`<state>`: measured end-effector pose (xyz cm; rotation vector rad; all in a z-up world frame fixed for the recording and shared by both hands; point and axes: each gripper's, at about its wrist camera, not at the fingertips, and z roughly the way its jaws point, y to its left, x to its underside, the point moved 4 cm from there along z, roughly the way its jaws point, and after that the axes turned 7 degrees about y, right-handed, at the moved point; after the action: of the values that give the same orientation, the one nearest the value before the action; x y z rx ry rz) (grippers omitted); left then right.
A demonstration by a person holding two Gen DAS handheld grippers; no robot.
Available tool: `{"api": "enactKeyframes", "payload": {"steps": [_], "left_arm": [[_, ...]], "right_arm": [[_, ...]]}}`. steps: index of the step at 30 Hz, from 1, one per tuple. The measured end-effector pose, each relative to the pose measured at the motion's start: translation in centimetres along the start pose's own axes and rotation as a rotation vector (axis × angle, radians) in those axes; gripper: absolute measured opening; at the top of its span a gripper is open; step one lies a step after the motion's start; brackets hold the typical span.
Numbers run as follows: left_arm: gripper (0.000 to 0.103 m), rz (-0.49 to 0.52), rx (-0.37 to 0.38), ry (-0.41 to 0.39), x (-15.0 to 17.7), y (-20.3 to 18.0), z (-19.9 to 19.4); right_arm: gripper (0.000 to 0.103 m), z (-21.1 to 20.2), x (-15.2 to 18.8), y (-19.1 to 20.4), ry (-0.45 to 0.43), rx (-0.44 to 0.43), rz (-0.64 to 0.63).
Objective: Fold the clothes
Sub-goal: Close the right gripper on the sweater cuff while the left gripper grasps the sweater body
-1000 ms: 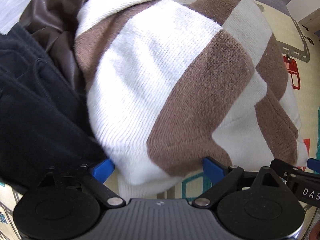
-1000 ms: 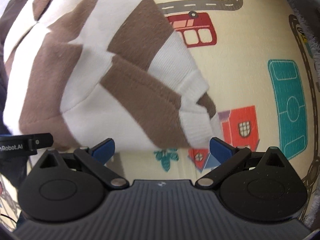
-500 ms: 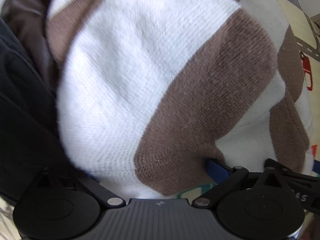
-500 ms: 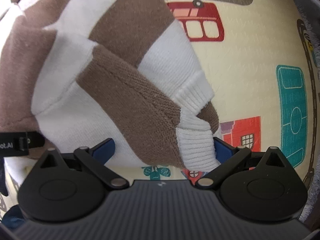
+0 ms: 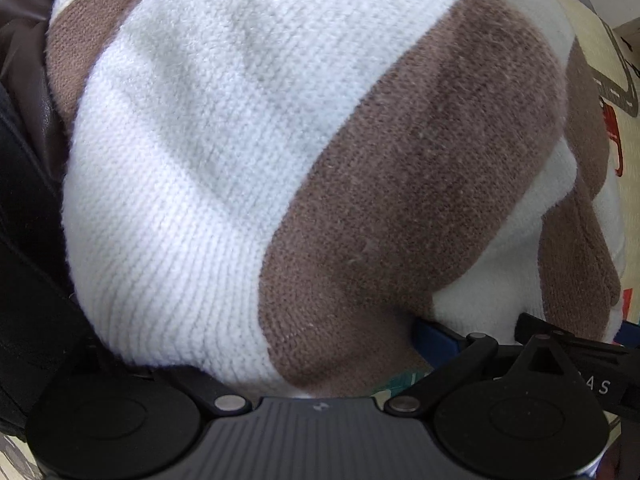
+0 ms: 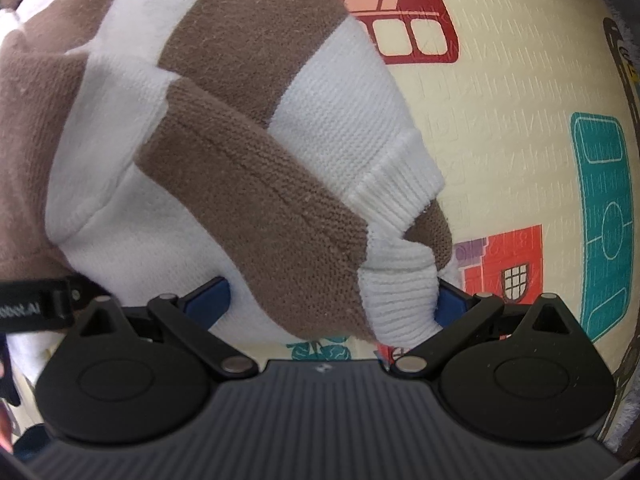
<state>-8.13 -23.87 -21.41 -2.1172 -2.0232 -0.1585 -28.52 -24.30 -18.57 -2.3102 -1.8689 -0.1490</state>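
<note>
A knitted sweater (image 5: 304,168) with broad brown and white stripes lies bunched on a play mat and fills the left wrist view. My left gripper (image 5: 316,340) points down onto it with its jaws wide; the knit bulges between them and hides the left fingertip, so only the right blue fingertip (image 5: 430,336) shows. In the right wrist view the sweater (image 6: 248,184) ends in a folded brown edge and a white ribbed cuff (image 6: 396,300). My right gripper (image 6: 330,300) stands open around that edge and cuff, a blue fingertip on each side.
Dark garments (image 5: 24,248) and a brown leather jacket (image 5: 20,20) lie left of the sweater. The cream play mat (image 6: 500,140) with roads, a red bus and houses spreads to the right. A cardboard box (image 5: 616,4) stands at the far right, a grey fluffy rug edge (image 6: 630,400) beyond the mat.
Both grippers have sunk toward the sweater, which now looms much larger. Its edge has come in between the fingers of each gripper, and the left one's left fingertip is now hidden.
</note>
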Motion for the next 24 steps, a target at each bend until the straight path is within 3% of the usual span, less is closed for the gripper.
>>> {"api": "enactKeyframes", "payload": {"steps": [7,10,12,14,17,24], "left_arm": [[0.097,0.006,0.027,-0.031,1.4,0.1,0.1],[0.077,0.017,0.045,-0.048,2.0,-0.3,-0.3],[0.049,0.017,0.055,-0.063,2.6,-0.5,-0.7],[0.034,0.009,0.063,-0.083,3.2,-0.8,-1.3],[0.029,0.019,0.052,-0.112,4.3,-0.8,-1.7],[0.029,0.032,0.037,-0.125,6.3,-0.4,-1.1]], "right_arm": [[0.103,-0.1,0.1,-0.5,-0.015,-0.013,-0.009],[0.103,-0.2,0.0,-0.6,-0.018,-0.015,-0.015],[0.103,-0.2,0.0,-0.7,-0.022,-0.013,-0.016],[0.103,-0.3,0.0,-0.8,-0.027,-0.011,-0.017],[0.103,-0.6,0.3,-0.9,-0.054,-0.005,-0.017],[0.103,-1.2,0.6,-0.7,-0.102,0.029,-0.052]]}}
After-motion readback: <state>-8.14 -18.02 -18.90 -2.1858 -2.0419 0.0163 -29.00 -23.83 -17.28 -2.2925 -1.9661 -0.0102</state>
